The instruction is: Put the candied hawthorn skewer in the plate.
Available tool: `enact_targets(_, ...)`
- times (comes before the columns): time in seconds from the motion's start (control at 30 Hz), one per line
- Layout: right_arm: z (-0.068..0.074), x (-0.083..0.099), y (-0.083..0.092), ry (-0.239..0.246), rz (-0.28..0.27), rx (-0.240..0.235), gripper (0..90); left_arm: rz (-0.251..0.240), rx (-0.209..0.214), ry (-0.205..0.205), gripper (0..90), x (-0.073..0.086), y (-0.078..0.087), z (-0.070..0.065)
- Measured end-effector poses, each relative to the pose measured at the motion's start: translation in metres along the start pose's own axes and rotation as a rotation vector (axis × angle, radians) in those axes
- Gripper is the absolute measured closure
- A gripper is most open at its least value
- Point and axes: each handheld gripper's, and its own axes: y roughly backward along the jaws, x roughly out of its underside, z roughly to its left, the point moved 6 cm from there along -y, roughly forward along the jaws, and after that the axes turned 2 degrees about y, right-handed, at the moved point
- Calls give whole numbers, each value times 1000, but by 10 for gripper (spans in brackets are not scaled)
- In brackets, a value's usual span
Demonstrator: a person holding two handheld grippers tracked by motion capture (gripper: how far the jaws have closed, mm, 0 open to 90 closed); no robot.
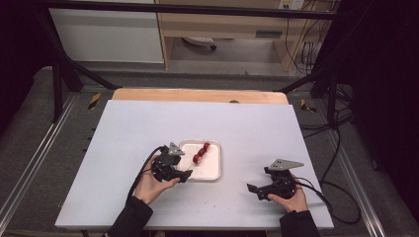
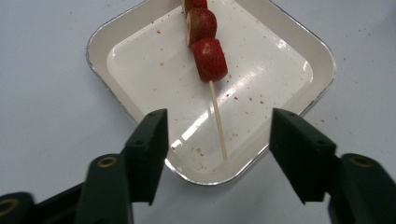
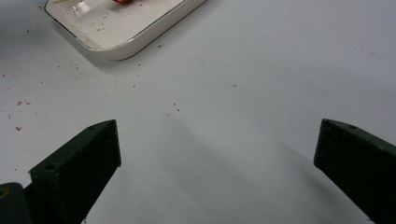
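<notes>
A square white tray (image 1: 211, 169) sits near the middle of the table, and a wooden skewer (image 1: 200, 152) with several red strawberry pieces lies in it. In the left gripper view the strawberry pieces (image 2: 209, 58) are at the far end, and the bare stick (image 2: 218, 116) points toward me across the tray (image 2: 149, 60). My left gripper (image 1: 185, 174) hovers at the tray's near left edge. Its jaws (image 2: 218, 122) stand open on either side of the stick's end without touching it. My right gripper (image 1: 254, 189) is open over bare table, right of the tray (image 3: 126, 35), with nothing between its jaws (image 3: 218, 137).
Small reddish crumbs (image 3: 18, 102) dot the white tabletop around the tray. A wooden strip (image 1: 197, 95) runs along the table's far edge. Black frame bars (image 1: 59, 74) and cables (image 1: 336, 148) flank the table.
</notes>
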Motion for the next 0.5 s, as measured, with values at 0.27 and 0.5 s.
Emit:
enact_targets(0.27,0,0,0,-2,3,-1,9,-52,18,4,213,26,27,23)
enact_targets(0.5,0,0,1,-14,4,-8,8,-89,-11,44,137,60,40,44)
